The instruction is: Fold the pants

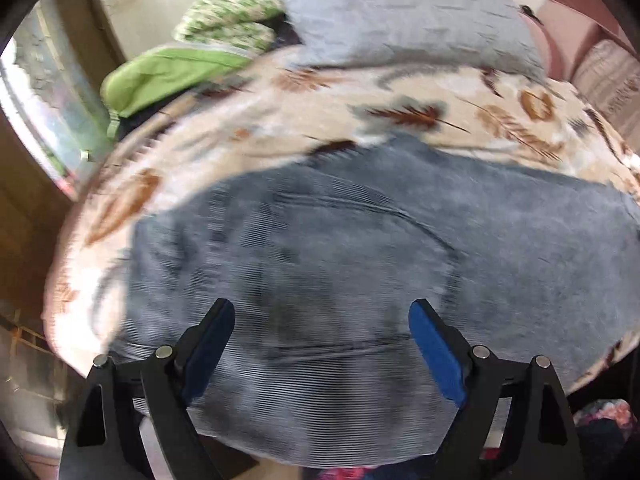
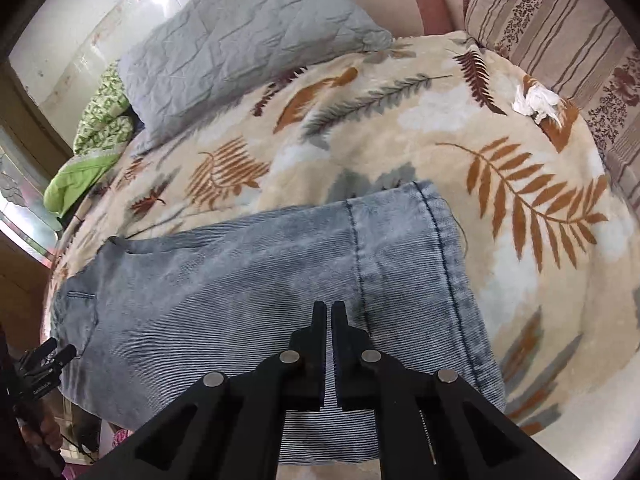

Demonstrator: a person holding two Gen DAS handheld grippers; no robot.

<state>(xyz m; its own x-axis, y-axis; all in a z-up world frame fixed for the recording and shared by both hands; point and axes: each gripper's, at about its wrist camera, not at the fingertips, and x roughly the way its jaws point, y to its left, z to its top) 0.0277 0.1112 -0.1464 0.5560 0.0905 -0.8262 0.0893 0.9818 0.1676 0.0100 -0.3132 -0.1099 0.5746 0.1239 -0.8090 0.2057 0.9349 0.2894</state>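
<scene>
Pale blue denim pants lie folded flat on a leaf-print blanket, with the leg hem toward the right. My right gripper hovers over the hem end, jaws shut, and I see no cloth between the tips. In the left wrist view the pants fill the blurred middle. My left gripper stands wide open just above them, blue pads apart and empty. This gripper also shows at the pants' left end in the right wrist view, held by a hand.
A grey pillow and green bedding lie at the back left of the bed. A striped cushion runs along the right side. A crumpled white tissue rests on the blanket near it.
</scene>
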